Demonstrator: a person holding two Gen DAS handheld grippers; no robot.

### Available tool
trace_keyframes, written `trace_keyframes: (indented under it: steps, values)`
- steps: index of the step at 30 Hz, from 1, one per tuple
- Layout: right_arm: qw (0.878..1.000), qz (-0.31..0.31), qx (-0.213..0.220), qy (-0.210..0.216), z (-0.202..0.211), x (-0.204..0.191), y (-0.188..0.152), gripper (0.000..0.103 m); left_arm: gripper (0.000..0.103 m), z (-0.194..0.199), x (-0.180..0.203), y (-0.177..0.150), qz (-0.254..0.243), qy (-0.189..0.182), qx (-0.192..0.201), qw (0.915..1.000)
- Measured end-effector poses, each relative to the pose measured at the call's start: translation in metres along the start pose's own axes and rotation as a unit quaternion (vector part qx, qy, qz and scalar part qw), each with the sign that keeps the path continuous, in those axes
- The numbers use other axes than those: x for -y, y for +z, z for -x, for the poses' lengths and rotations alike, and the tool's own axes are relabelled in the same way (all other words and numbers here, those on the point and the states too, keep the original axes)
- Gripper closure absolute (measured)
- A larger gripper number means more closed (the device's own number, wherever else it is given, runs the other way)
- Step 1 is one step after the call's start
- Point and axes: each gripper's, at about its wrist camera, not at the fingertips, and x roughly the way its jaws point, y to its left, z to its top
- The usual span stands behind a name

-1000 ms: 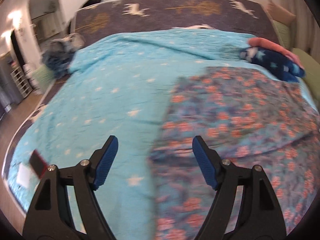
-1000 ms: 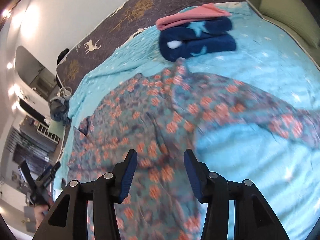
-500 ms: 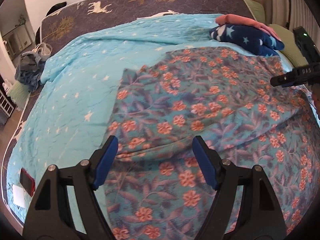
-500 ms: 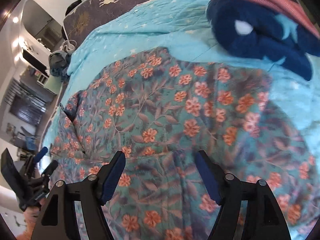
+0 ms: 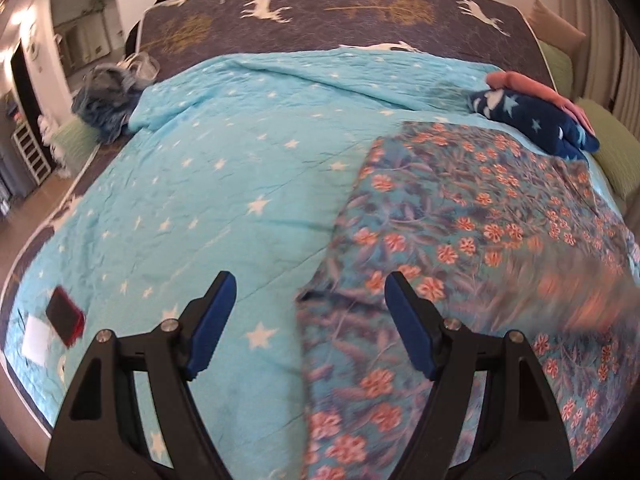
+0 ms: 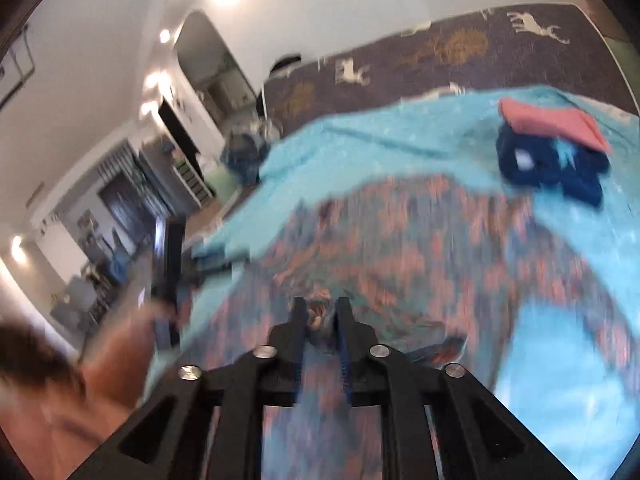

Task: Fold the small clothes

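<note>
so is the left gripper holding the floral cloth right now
No, the left gripper is wide open, with the floral cloth's edge lying on the blue blanket between its fingers.

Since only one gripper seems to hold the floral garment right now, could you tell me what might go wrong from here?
1. The right gripper pinches only a small bunch of the floral garment; a pull could slip it free.
2. The left gripper is open above the garment's edge and holds nothing, so the cloth may drag and bunch rather than fold flat.
3. The folded pile lies near the garment's far edge and could be disturbed.
</note>
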Motion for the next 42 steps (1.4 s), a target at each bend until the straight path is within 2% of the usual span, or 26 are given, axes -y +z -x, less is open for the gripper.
trace_keyframes:
  steps: [2, 4, 6, 9, 13, 16, 19, 20, 21, 22, 23, 24, 26, 28, 31, 32, 34, 36, 37, 38, 39, 40, 41, 42]
  values:
    - [0.998, -0.036, -0.032, -0.047, -0.002, 0.005, -0.035, 0.035, 0.026, -0.001, -0.008, -0.003, 0.016, -0.005, -0.007, 0.9998]
    - [0.991, -0.099, -0.049, -0.080, -0.004, 0.023, -0.059, 0.034, 0.026, -0.004, -0.011, -0.004, 0.022, -0.006, -0.014, 0.9996]
    - [0.979, -0.182, -0.049, -0.072, -0.005, 0.047, -0.073, 0.034, 0.026, -0.005, -0.010, -0.003, 0.022, -0.003, -0.016, 0.9996]
    - [0.966, -0.252, -0.028, -0.051, -0.001, 0.068, -0.074, 0.034, 0.026, -0.001, -0.005, -0.001, 0.012, -0.010, -0.005, 0.9999]
    - [0.960, -0.279, -0.032, -0.018, -0.018, 0.073, -0.065, 0.035, 0.026, -0.003, -0.001, 0.003, -0.003, -0.007, 0.001, 1.0000]
    - [0.955, -0.288, -0.054, -0.038, -0.037, 0.078, -0.058, 0.035, 0.026, -0.007, -0.001, 0.007, -0.004, -0.006, -0.001, 1.0000]
    - [0.946, -0.318, -0.039, -0.044, -0.049, 0.092, -0.051, 0.036, 0.026, -0.012, -0.001, 0.013, -0.004, -0.008, 0.001, 1.0000]
    - [0.946, -0.319, -0.032, -0.047, -0.053, 0.094, -0.047, 0.046, 0.026, -0.015, -0.001, 0.016, -0.003, -0.010, 0.001, 0.9999]
    - [0.948, -0.311, -0.031, -0.055, -0.057, 0.094, -0.042, 0.062, 0.026, -0.018, -0.001, 0.020, -0.003, -0.013, 0.000, 0.9999]
    - [0.952, -0.298, -0.043, -0.061, -0.065, 0.091, -0.037, 0.098, 0.026, -0.021, -0.001, 0.023, -0.003, -0.016, -0.002, 0.9999]
    - [0.953, -0.294, -0.057, -0.050, -0.073, 0.089, -0.032, 0.100, 0.026, -0.026, 0.000, 0.029, -0.001, -0.022, -0.006, 0.9998]
    - [0.954, -0.292, -0.050, -0.035, -0.074, 0.087, -0.026, 0.100, 0.026, -0.030, 0.001, 0.035, 0.000, -0.027, -0.006, 0.9996]
    - [0.966, -0.257, -0.023, -0.018, -0.067, 0.075, -0.007, 0.100, 0.026, -0.037, 0.006, 0.048, -0.003, -0.043, -0.003, 0.9991]
    - [0.977, -0.213, 0.028, -0.009, -0.049, 0.062, 0.024, 0.100, 0.022, -0.046, 0.013, 0.062, -0.007, -0.062, -0.004, 0.9980]
    - [0.981, -0.160, 0.114, 0.007, -0.012, 0.043, 0.064, 0.100, 0.022, -0.065, 0.026, 0.077, -0.016, -0.077, -0.015, 0.9968]
    - [0.981, -0.140, 0.135, -0.006, -0.001, 0.037, 0.074, 0.100, 0.022, -0.072, 0.030, 0.081, -0.023, -0.075, -0.020, 0.9967]
    - [0.981, -0.126, 0.140, -0.049, 0.004, 0.035, 0.081, 0.099, 0.022, -0.084, 0.036, 0.085, -0.033, -0.055, -0.028, 0.9975]
    - [0.973, -0.160, 0.100, -0.136, -0.002, 0.054, 0.073, 0.096, 0.022, -0.092, 0.037, 0.083, -0.033, -0.048, -0.035, 0.9977]
    - [0.964, -0.180, 0.069, -0.181, -0.008, 0.066, 0.066, 0.091, 0.022, -0.094, 0.034, 0.080, -0.025, -0.046, -0.038, 0.9979]
    - [0.950, -0.203, 0.025, -0.237, -0.019, 0.080, 0.058, 0.087, 0.022, -0.095, 0.030, 0.076, -0.013, -0.045, -0.042, 0.9980]
    - [0.929, -0.228, -0.019, -0.289, -0.030, 0.097, 0.048, 0.087, 0.022, -0.093, 0.024, 0.071, 0.002, -0.045, -0.044, 0.9980]
    - [0.920, -0.245, -0.036, -0.305, -0.032, 0.108, 0.042, 0.087, 0.022, -0.089, 0.018, 0.066, 0.014, -0.048, -0.043, 0.9978]
    - [0.918, -0.261, -0.041, -0.296, -0.033, 0.116, 0.037, 0.087, 0.022, -0.081, 0.009, 0.059, 0.029, -0.052, -0.041, 0.9974]
    - [0.924, -0.268, -0.035, -0.270, -0.031, 0.118, 0.038, 0.087, 0.022, -0.073, 0.002, 0.053, 0.040, -0.057, -0.039, 0.9968]
